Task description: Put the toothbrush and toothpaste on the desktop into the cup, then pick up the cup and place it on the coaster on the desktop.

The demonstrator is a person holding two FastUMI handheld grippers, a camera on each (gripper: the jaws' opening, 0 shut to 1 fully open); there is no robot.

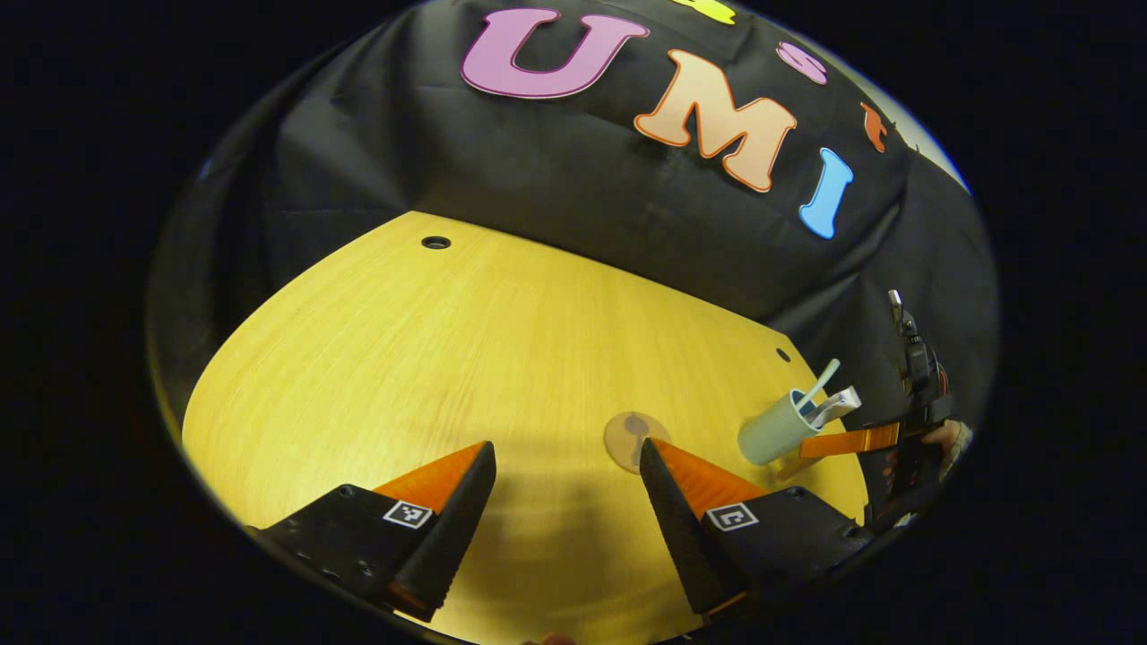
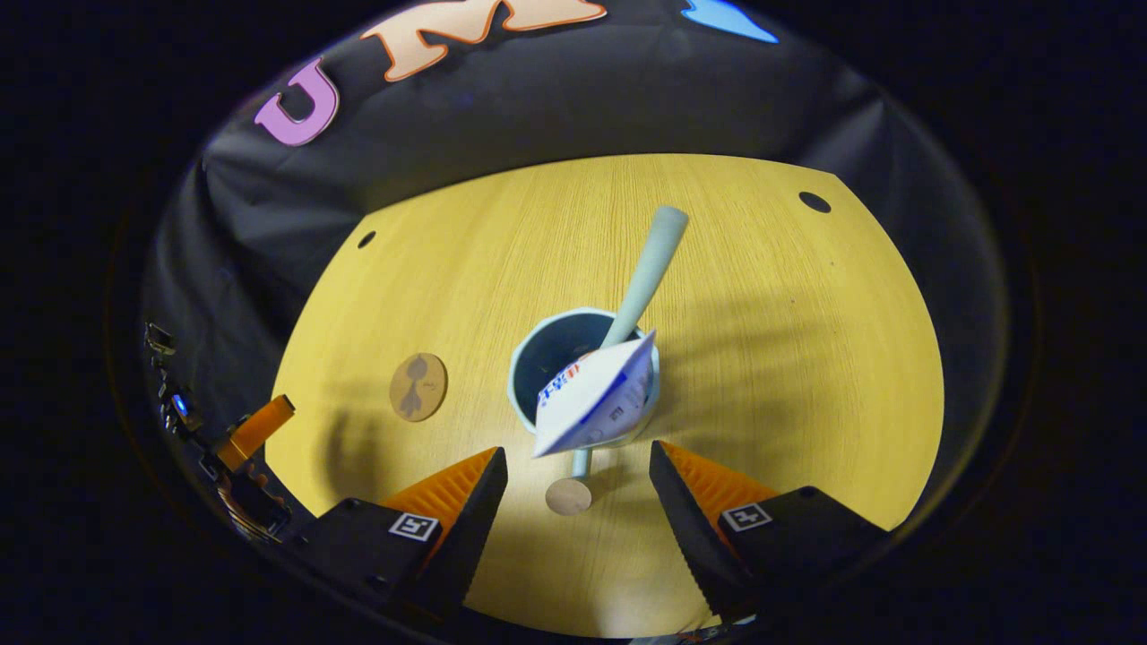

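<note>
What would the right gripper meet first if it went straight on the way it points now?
Probably the cup, which stands just ahead between the open fingers of the right gripper, with the toothpaste and toothbrush in it. Depth is uncertain.

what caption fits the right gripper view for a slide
Open right gripper poised above the cup holding toothbrush and toothpaste; coaster waits nearby.
</note>
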